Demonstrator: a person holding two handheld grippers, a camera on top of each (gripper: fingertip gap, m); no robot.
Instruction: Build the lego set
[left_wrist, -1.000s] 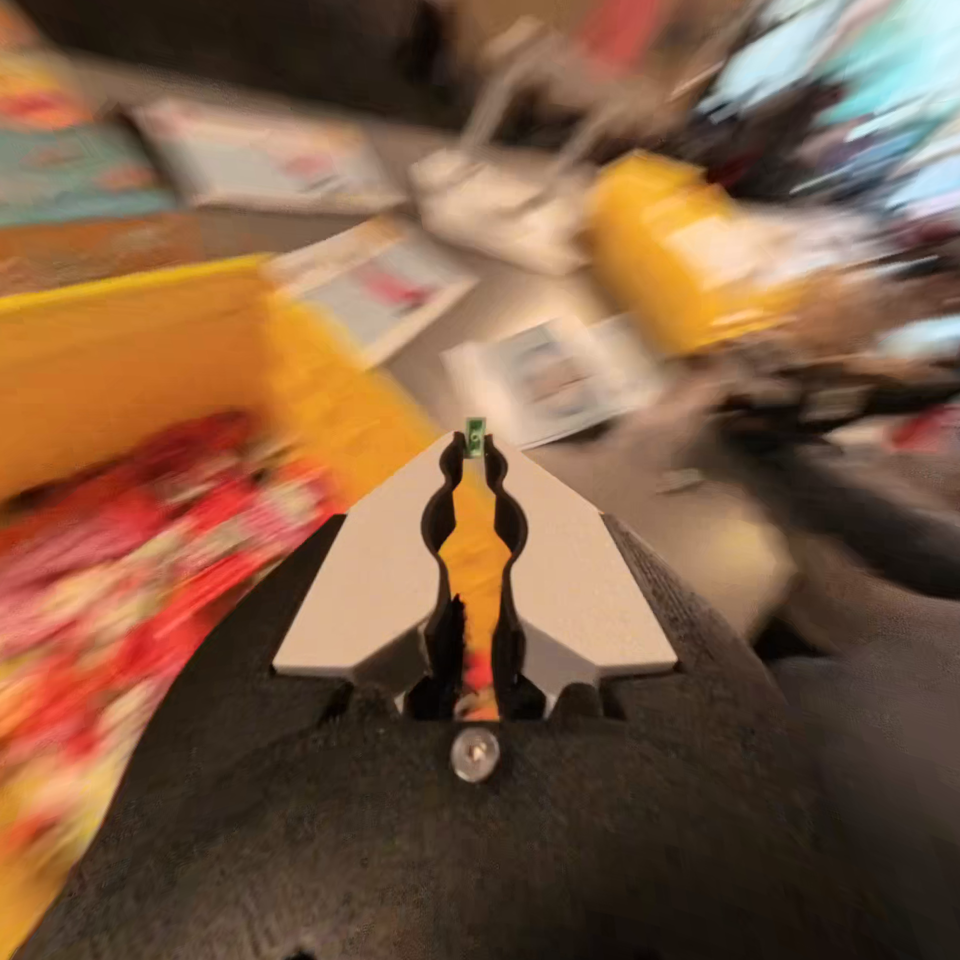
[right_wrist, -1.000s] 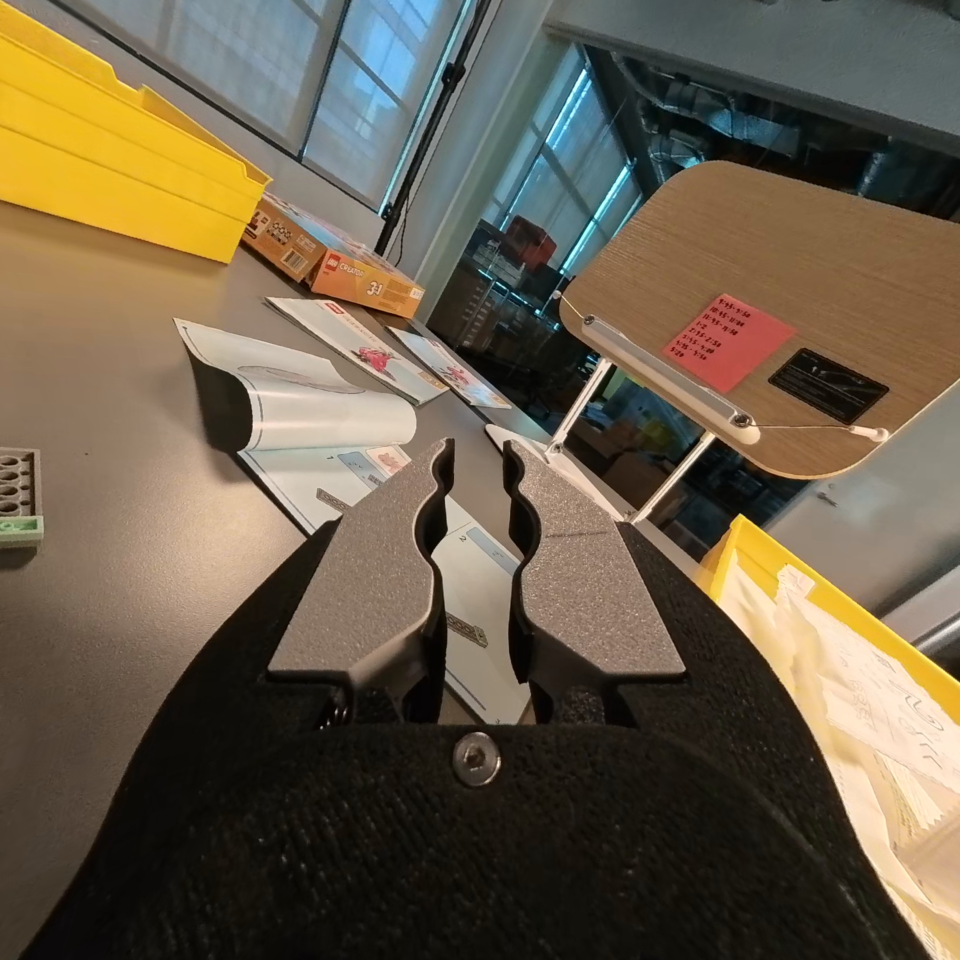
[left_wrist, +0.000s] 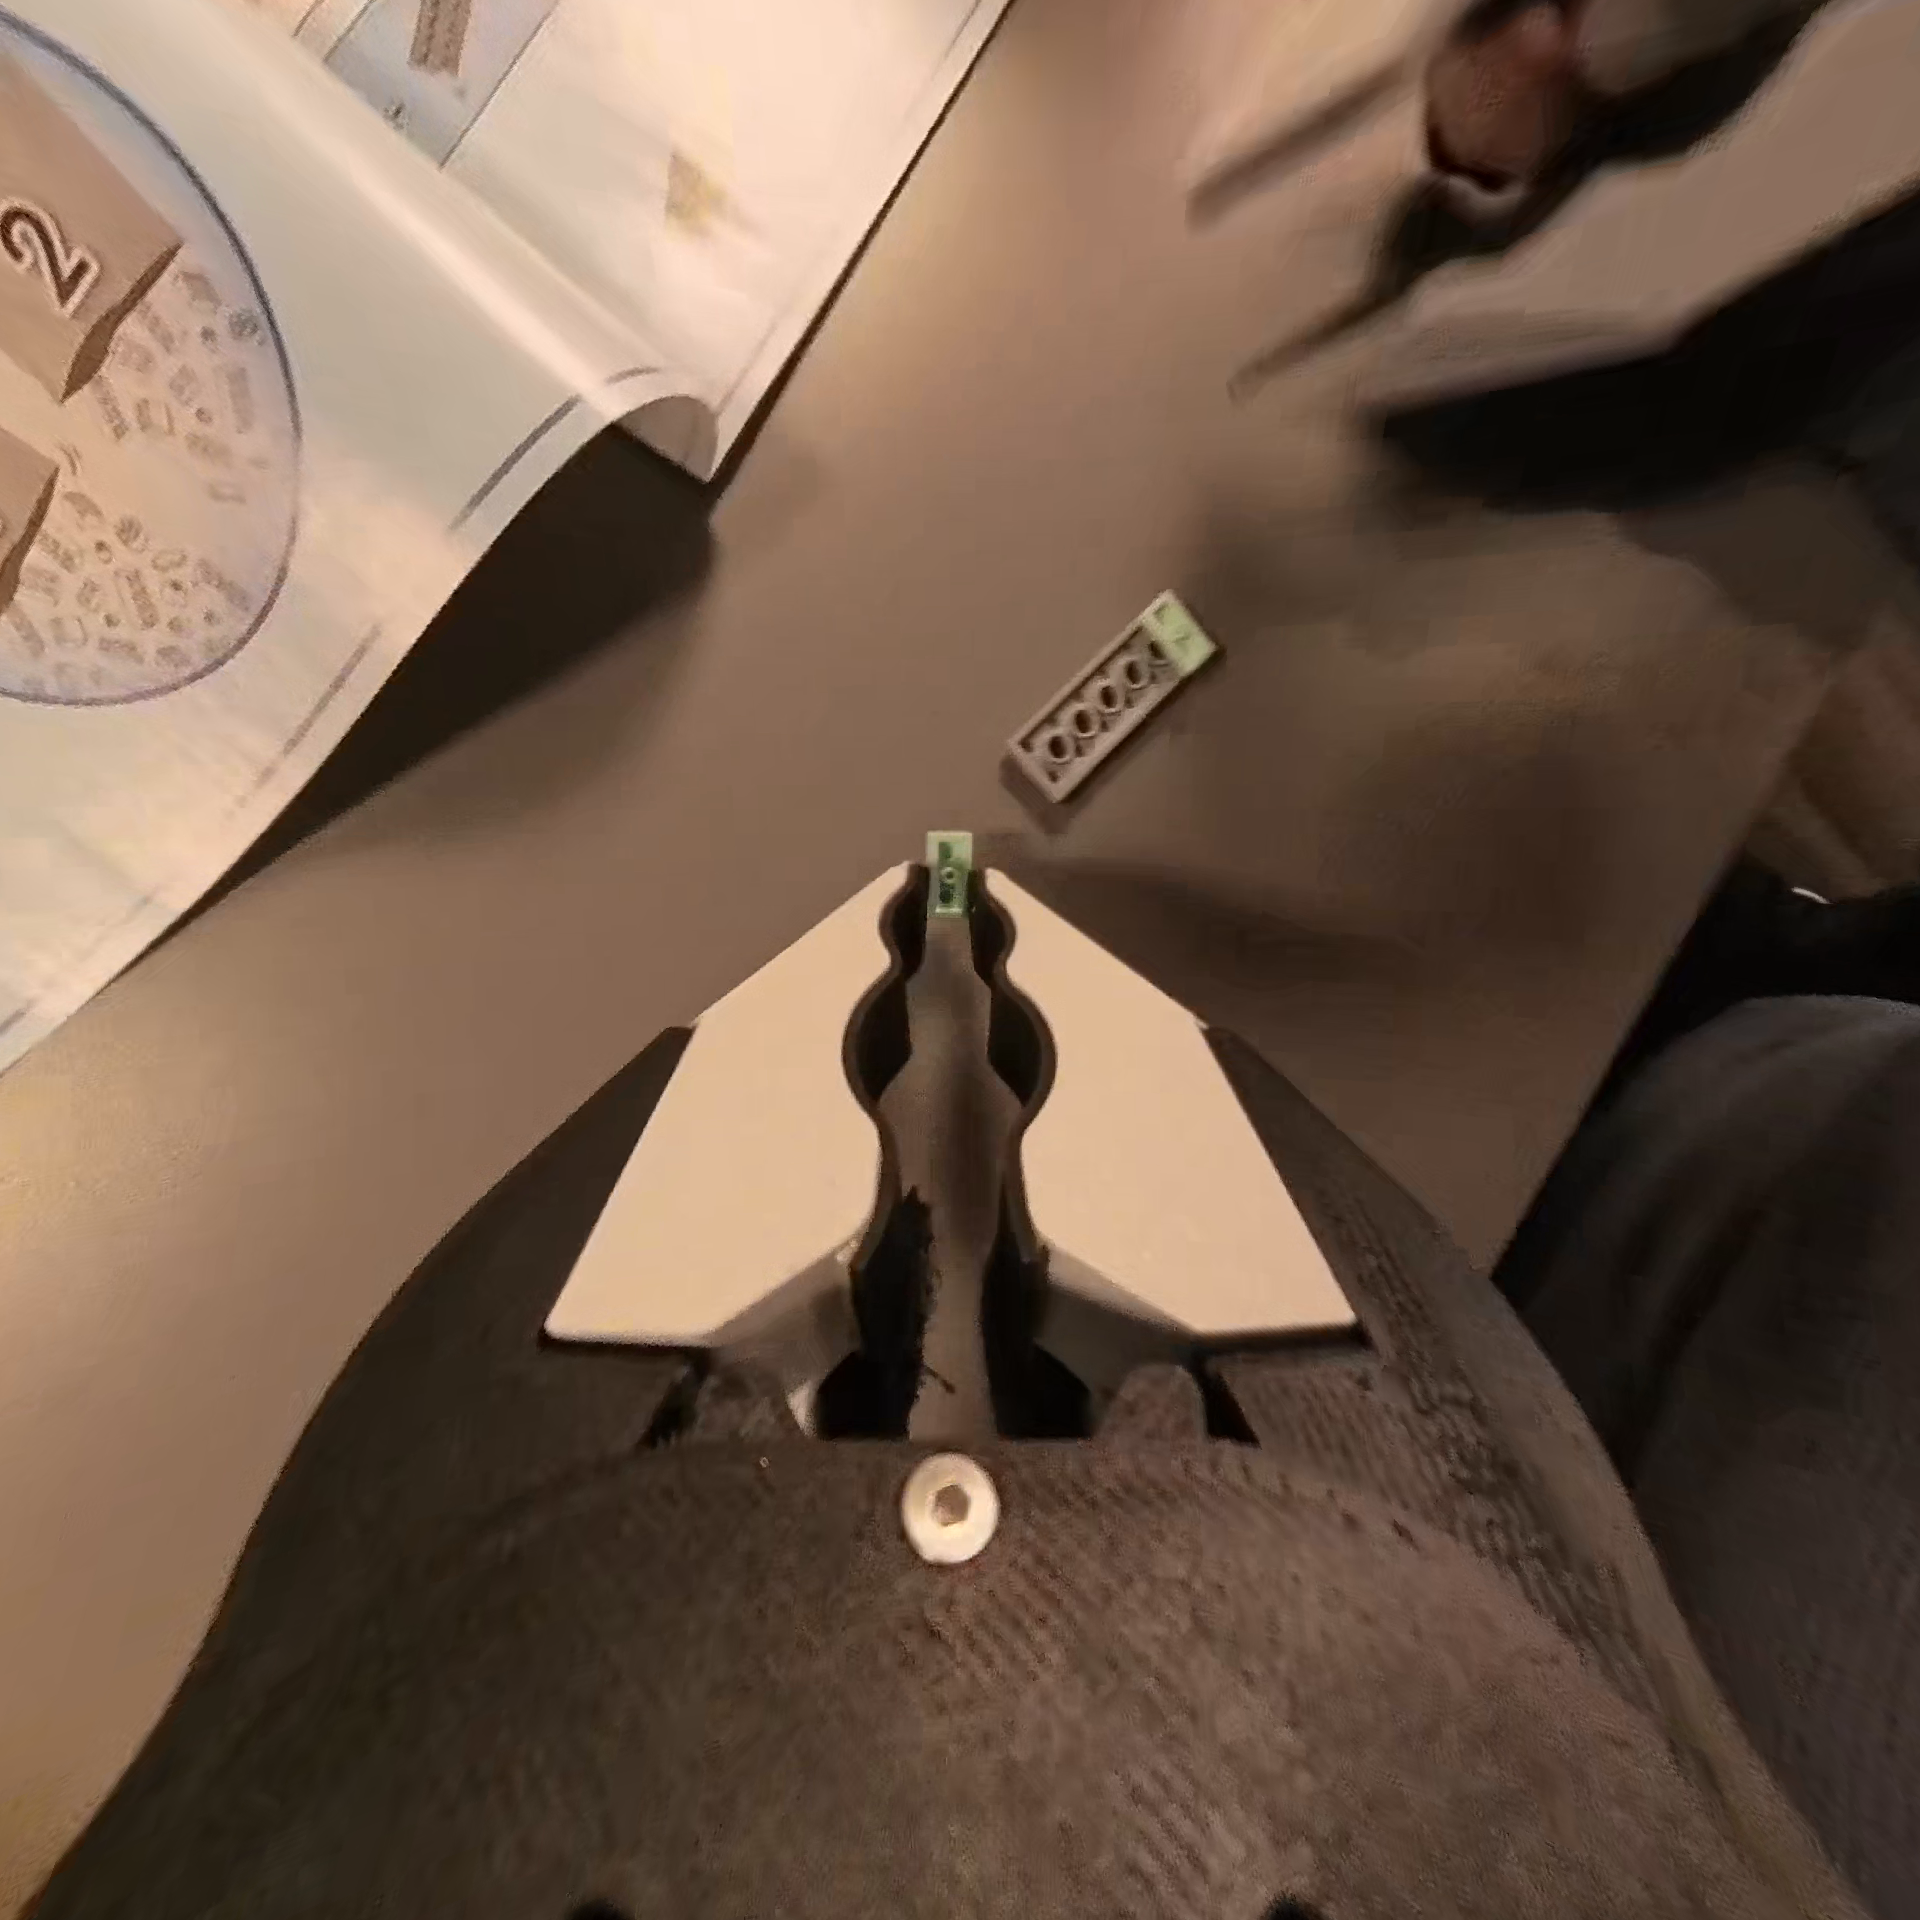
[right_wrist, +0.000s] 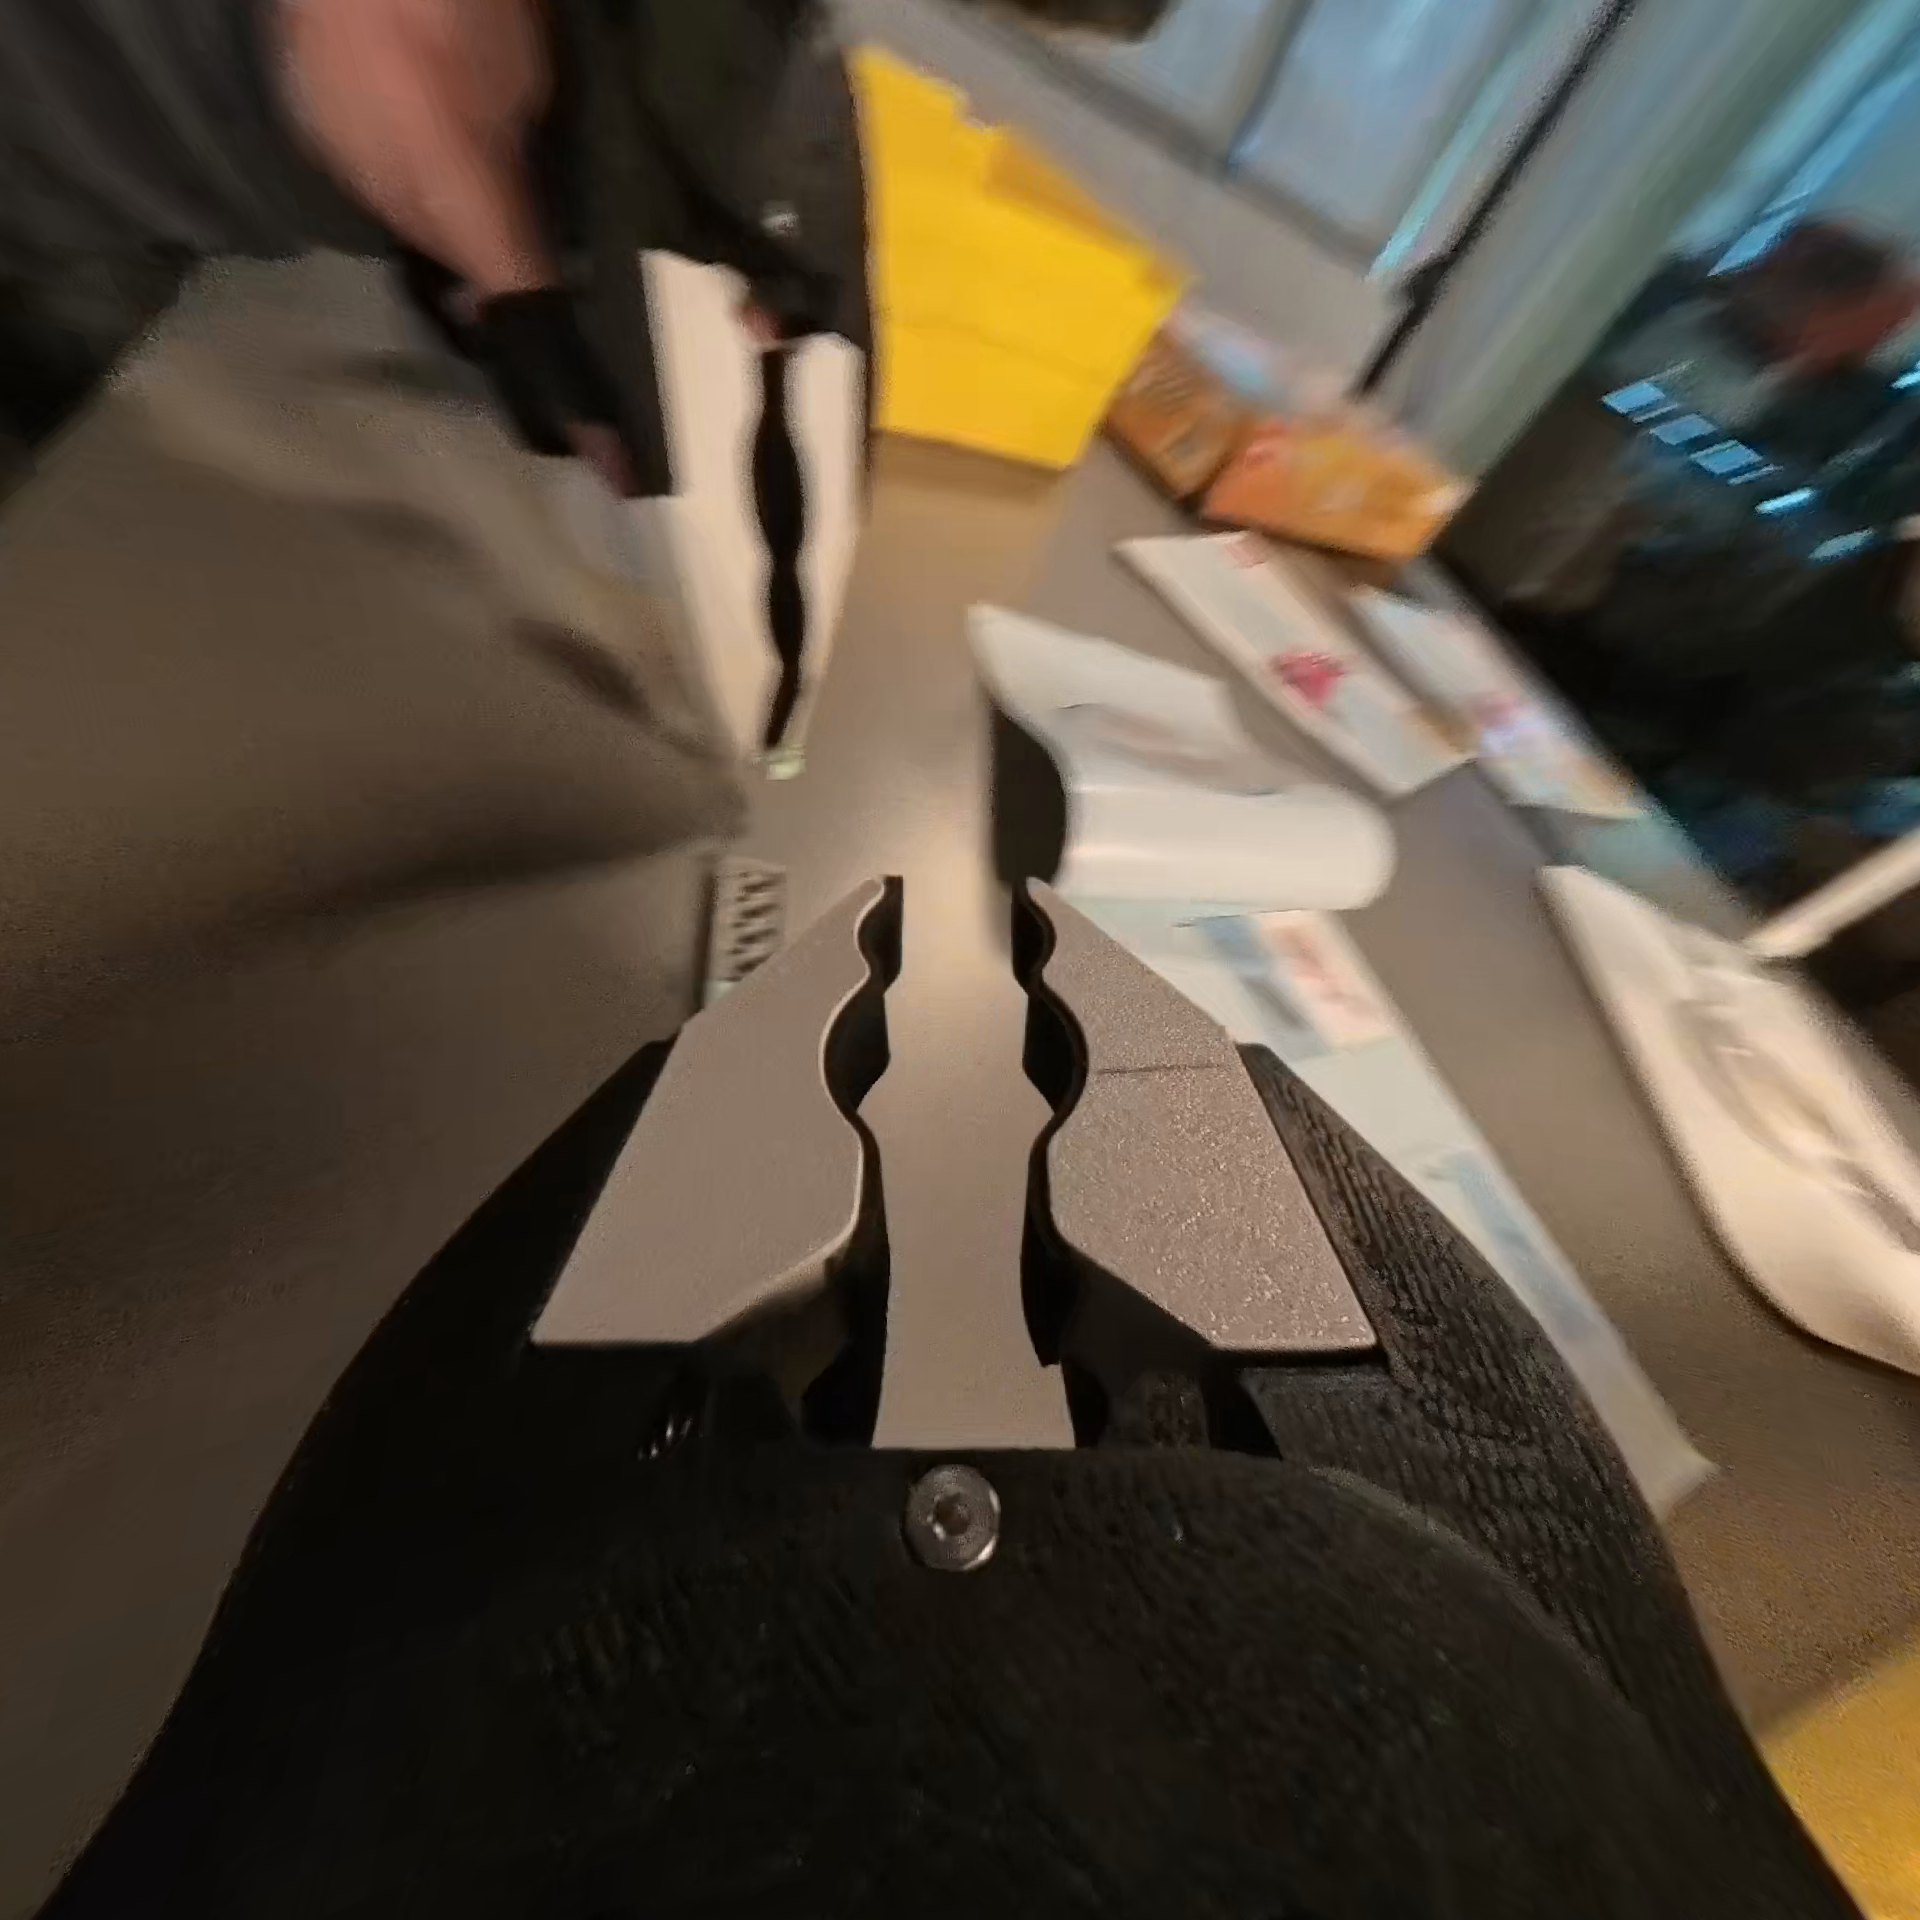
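My left gripper (left_wrist: 949, 881) is shut on a small light green brick (left_wrist: 949, 873) held at its fingertips above the dark table (left_wrist: 520, 1039). A grey plate with a light green piece on its far end (left_wrist: 1107, 717) lies on the table just ahead and to the right. In the right wrist view the left gripper (right_wrist: 781, 764) shows upper left, pointing down with the green piece at its tips. My right gripper (right_wrist: 954, 896) is open and empty above the table. The grey plate (right_wrist: 746, 925) shows just left of its left finger.
An open instruction booklet (left_wrist: 312, 312) lies to the left, and shows curled in the right wrist view (right_wrist: 1195, 800). Yellow bins (right_wrist: 987, 312) and orange boxes (right_wrist: 1299, 457) stand at the back. More booklets (right_wrist: 1403, 686) lie to the right. A person's sleeve (right_wrist: 260, 675) fills the left. From the left gripper's tips to the grey plate (right_wrist: 746, 925) is close to 4 cm. Look for it in the left wrist view (left_wrist: 1091, 718) too.
The left gripper swung from over the yellow bin of pieces to the table near the grey plate, still holding the green brick. The right gripper swung left and opened slightly.
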